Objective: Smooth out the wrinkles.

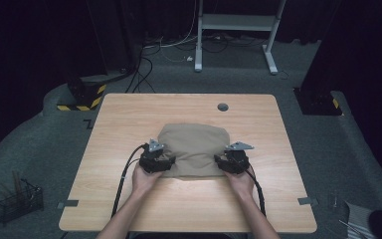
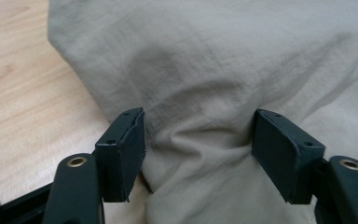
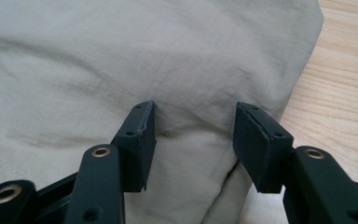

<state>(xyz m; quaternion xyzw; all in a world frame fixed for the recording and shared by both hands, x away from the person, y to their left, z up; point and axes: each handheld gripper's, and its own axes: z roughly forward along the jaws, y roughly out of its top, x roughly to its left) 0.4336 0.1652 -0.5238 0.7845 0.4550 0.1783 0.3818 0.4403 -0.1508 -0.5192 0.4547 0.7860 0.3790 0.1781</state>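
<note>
A folded beige cloth [image 1: 195, 144] lies in the middle of the wooden table [image 1: 124, 114]. My left gripper [image 1: 170, 161] sits at the cloth's near left corner and my right gripper [image 1: 219, 161] at its near right corner, each held by a hand. In the left gripper view the cloth [image 2: 214, 60] bunches into a fold between the wide-apart jaws of the left gripper [image 2: 198, 140]. In the right gripper view the jaws of the right gripper [image 3: 196, 140] stand apart over the cloth's [image 3: 144, 56] edge, their pads not pressing it.
A round cable hole [image 1: 223, 106] lies in the table's far part. On the floor stand a wire basket [image 1: 17, 201] at the left, a black-and-yellow striped base [image 1: 82, 97] at the far left, and a white desk frame [image 1: 238, 25] behind.
</note>
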